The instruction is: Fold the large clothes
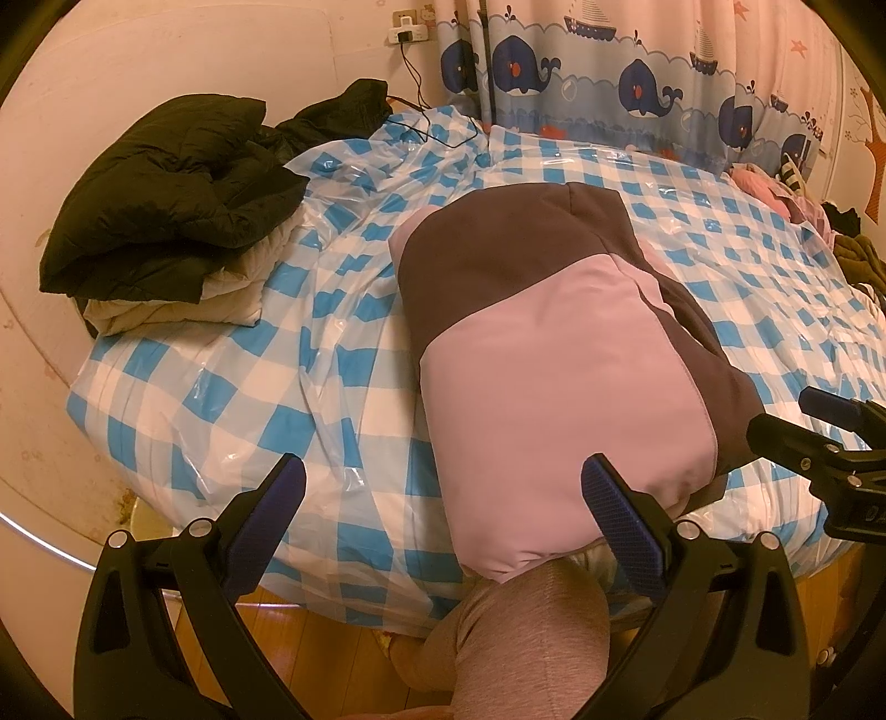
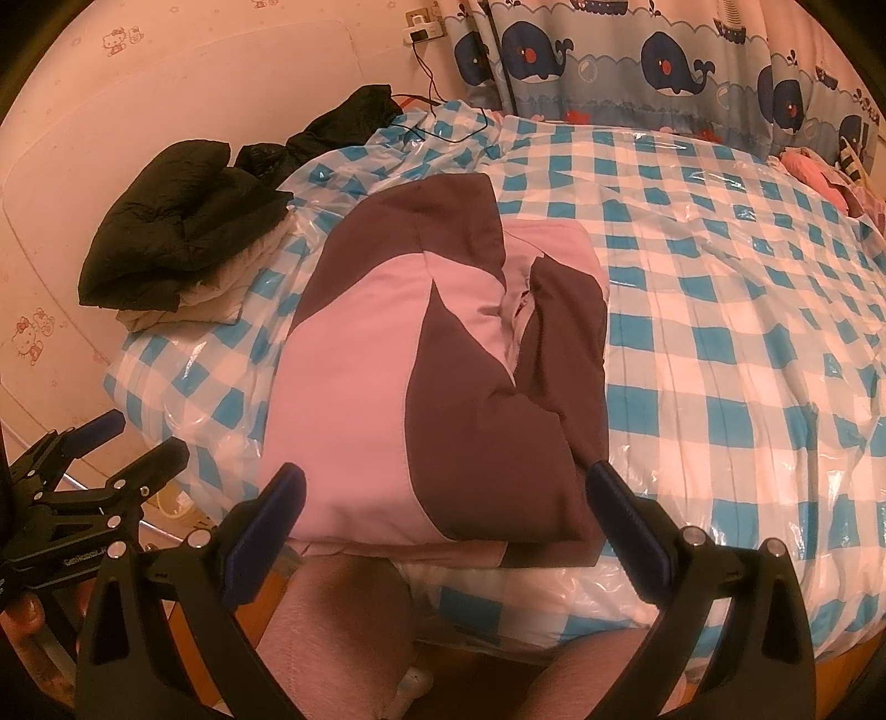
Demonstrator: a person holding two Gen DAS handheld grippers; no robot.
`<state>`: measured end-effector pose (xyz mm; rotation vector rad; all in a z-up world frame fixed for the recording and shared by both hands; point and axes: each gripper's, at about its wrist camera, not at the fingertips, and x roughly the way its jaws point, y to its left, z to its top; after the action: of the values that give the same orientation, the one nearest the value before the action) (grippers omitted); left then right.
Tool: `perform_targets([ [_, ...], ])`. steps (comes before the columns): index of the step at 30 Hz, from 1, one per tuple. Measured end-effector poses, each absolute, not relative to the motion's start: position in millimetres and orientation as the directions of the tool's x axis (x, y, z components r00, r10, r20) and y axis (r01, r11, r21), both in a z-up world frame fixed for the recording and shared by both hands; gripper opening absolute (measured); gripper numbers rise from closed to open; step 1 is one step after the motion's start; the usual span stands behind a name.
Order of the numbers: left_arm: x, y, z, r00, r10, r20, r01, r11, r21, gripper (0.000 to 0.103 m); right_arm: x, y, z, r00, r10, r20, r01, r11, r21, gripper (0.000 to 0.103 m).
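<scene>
While both tongs hang spread wide with nothing between their fingers, a folded jacket (image 2: 432, 376) in pink and dark brown lies on the bed (image 2: 747, 360), near its front edge. From the left wrist view the left tongs (image 1: 443, 493) hover over the bed's near edge, the right-hand finger just in front of the jacket's pink lower corner (image 1: 554, 387); whether it touches the cloth cannot be told. The right tongs (image 2: 443, 498) straddle the jacket's near hem from above, their pads apart from it. Each tool shows in the other's view: the right tongs (image 1: 819, 443) at the right rim, the left tongs (image 2: 127, 443) at the left rim, both parted.

A glossy blue-and-white checked cover (image 1: 332, 360) is spread over the bed. At its far left corner sits a pile of folded coats, a black one (image 1: 166, 194) on top of a cream one (image 1: 183, 310). More clothes (image 1: 786, 188) lie heaped at the far right. A whale-print curtain (image 2: 637, 61) hangs behind the bed, and a cable (image 2: 432, 94) runs down from a wall socket (image 2: 423, 27). A person's legs in pinkish trousers (image 1: 526, 637) stand against the bed's front.
</scene>
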<state>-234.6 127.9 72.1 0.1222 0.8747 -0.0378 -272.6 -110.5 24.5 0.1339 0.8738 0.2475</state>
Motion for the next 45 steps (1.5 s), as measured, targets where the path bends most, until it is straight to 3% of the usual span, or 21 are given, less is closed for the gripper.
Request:
perform_targets([
  [45, -231.5, 129.4, 73.6, 0.641, 0.014, -0.768, 0.087, 0.992, 0.09, 0.096, -273.3, -107.4, 25.2, 0.613, 0.272, -0.742, -0.161, 0.962, 0.221, 0.098],
])
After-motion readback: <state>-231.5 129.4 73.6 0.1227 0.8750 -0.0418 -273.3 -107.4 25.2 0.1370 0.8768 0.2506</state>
